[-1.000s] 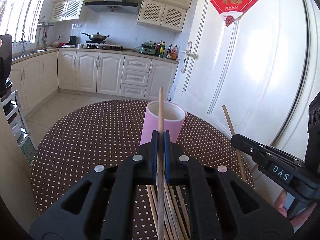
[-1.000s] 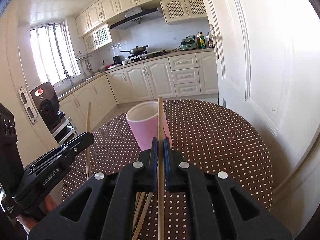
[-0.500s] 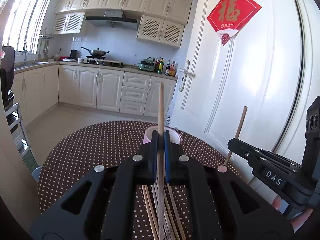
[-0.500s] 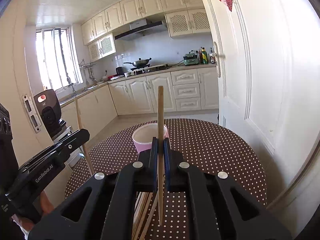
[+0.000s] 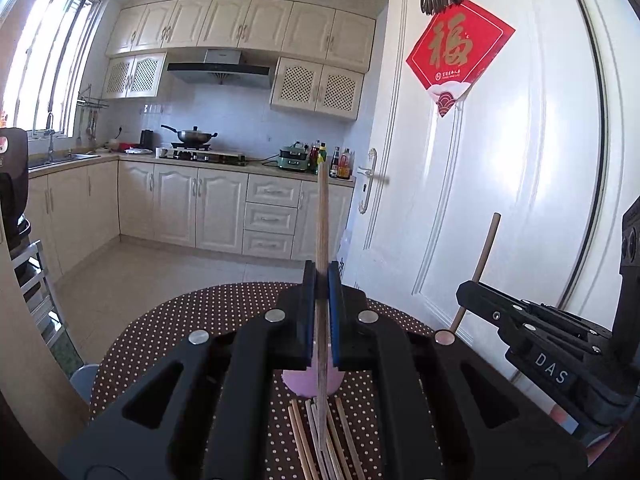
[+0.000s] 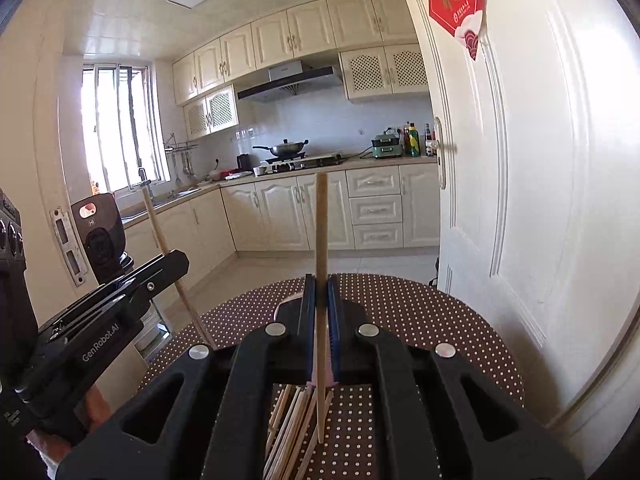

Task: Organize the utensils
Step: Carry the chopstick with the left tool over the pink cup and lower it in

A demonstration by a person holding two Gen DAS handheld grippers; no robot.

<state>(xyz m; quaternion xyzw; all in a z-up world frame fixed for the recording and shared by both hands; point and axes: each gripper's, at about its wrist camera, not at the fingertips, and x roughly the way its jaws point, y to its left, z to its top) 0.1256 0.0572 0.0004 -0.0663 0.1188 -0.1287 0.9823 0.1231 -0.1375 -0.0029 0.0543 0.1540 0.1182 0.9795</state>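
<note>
Polka-dot round table [image 5: 168,332]; wooden chopsticks [image 5: 320,436]; pink cup [image 5: 308,384].

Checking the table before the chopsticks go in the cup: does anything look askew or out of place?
Only the loose chopsticks: they lie fanned and crossing on the dotted tablecloth in front of the pink cup, not inside it. Nothing looks spilled or damaged.

Pink cup [image 5: 310,384] mostly hidden behind gripper; loose chopsticks [image 5: 320,440] cut off at bottom frame edge.
</note>
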